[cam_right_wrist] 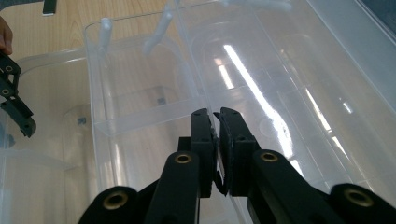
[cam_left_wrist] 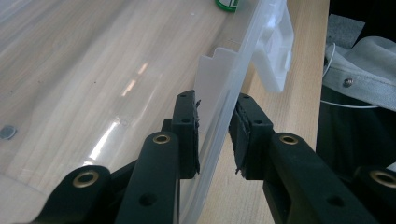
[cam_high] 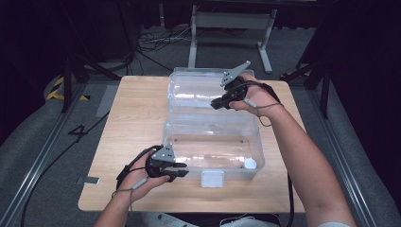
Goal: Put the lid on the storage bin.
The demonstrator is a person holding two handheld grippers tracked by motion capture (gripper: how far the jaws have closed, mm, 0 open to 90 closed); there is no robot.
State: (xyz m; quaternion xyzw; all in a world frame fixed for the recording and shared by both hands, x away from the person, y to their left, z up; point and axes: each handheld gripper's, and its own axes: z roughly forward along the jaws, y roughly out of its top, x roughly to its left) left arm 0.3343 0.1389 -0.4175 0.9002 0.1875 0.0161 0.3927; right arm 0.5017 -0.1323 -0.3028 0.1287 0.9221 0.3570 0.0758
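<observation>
A single mark can be read: a large dark digit "4" (cam_high: 78,133) on the grey floor (cam_high: 42,156), well to the left of the left gripper (cam_high: 176,171) and beyond the table's (cam_high: 137,113) left edge in the high view. The green-and-white item (cam_left_wrist: 227,4) ahead of that gripper in the left gripper view bears print too small and cut off to read. The clear plastic box (cam_high: 213,137) and its white latch (cam_left_wrist: 275,60) carry no legible lettering.

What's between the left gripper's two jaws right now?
The clear box's front wall stands in the gap of the left gripper, seen in the left gripper view; the jaws straddle it and have not closed on it.
</observation>
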